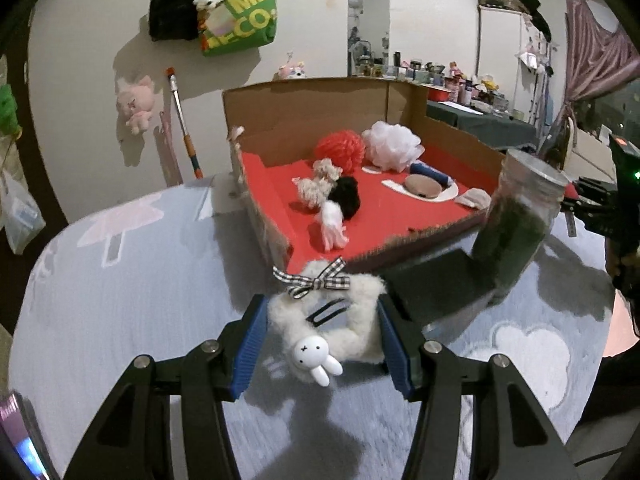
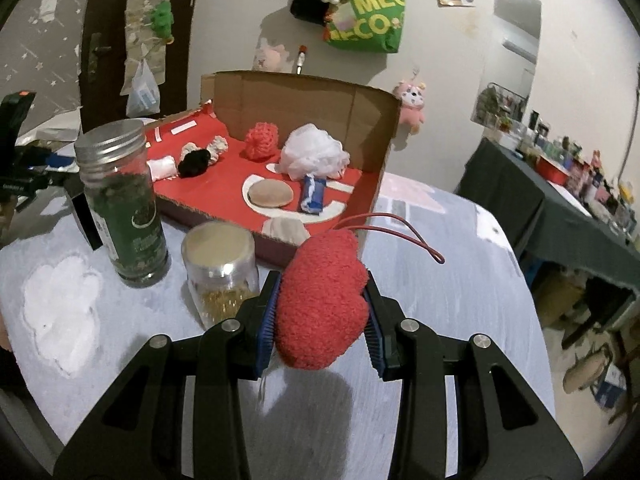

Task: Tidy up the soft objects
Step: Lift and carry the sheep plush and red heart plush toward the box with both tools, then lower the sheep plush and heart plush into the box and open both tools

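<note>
Left hand-held gripper: clenched on the white fluffy scrunchie, blue pads pressing both its sides, held above the counter.
Scrunchie details: a checked bow on its far edge, a small white bunny charm hanging at the near edge.
Right hand-held gripper: grasping the red plush heart, squeezed between the pads, its red cord loop trailing off to the right.
Just beyond the right gripper: a clear jar of gold bits at left, and further left a taller green-filled jar with a metal lid, both upright on the counter.
Far side: a cardboard box with a red floor, open toward us.
Inside the box: white mesh pouf, red knitted ball, black pom-pom, tan round pad, blue-and-white roll.
Wall behind: a green tote bag hanging, and a pink plush toy to the right.
</note>
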`<state>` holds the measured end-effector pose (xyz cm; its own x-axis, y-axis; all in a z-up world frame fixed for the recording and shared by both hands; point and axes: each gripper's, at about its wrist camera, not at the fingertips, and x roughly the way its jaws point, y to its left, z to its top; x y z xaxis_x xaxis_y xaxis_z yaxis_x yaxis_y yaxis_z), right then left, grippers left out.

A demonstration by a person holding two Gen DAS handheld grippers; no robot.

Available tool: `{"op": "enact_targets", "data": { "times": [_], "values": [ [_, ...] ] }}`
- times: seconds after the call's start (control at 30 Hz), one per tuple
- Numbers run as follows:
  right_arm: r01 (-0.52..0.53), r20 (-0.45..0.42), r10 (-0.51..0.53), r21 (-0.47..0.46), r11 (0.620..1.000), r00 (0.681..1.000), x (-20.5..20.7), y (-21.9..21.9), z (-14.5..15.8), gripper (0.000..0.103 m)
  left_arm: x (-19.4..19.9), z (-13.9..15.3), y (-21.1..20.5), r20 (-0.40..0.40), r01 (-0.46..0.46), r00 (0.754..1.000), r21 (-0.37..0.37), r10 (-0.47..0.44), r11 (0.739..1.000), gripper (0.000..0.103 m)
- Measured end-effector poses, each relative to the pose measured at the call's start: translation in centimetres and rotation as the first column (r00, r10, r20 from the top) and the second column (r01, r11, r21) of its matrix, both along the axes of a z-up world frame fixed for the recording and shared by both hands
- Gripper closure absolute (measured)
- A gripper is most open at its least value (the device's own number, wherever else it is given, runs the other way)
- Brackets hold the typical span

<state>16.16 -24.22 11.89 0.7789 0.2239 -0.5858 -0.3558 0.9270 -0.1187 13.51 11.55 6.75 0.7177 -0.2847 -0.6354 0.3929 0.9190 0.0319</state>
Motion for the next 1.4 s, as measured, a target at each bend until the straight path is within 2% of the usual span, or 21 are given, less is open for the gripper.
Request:
{"op": "enact_targets", "data": {
  "times": [0.3, 0.57, 0.87, 1.03, 1.4],
  "values": [
    [-0.081, -0.004, 0.081, 0.020, 0.997, 0.997, 2.8, 0.8, 2.3, 0.067, 3.0, 1.9, -1.4, -0.007, 0.052, 0.999, 0.020, -0.052, 0.998, 0.046],
    [-0.184, -0.068, 0.188, 0.072, 0.980, 0.980, 6.4, 2.8, 3.7, 0.067, 6.1, 3.2, -3.5, -0.058, 0.106, 0.993, 0.017, -0.105, 0.994, 0.046],
    [-0.319, -0.195, 0.333, 0.097, 0.943, 0.923, 12.3, 7.8, 4.3, 0.067, 10.9, 3.7, -8.7, -0.180, 0.204, 0.964, 0.025, -0.196, 0.979, 0.046],
    [-0.352, -0.292, 0.365, 0.098, 0.931, 0.884, 16.0, 10.1, 3.3, 0.067, 13.4, 2.5, -11.3, -0.272, 0.255, 0.934, 0.051, -0.232, 0.966, 0.046],
    [-0.349, -0.479, 0.363, 0.123, 0.929, 0.799, 21.9, 13.1, -0.1, 0.067, 16.7, 0.0, -14.1, -0.382, 0.294, 0.895, 0.122, -0.228, 0.948, 0.046]
  ]
}}
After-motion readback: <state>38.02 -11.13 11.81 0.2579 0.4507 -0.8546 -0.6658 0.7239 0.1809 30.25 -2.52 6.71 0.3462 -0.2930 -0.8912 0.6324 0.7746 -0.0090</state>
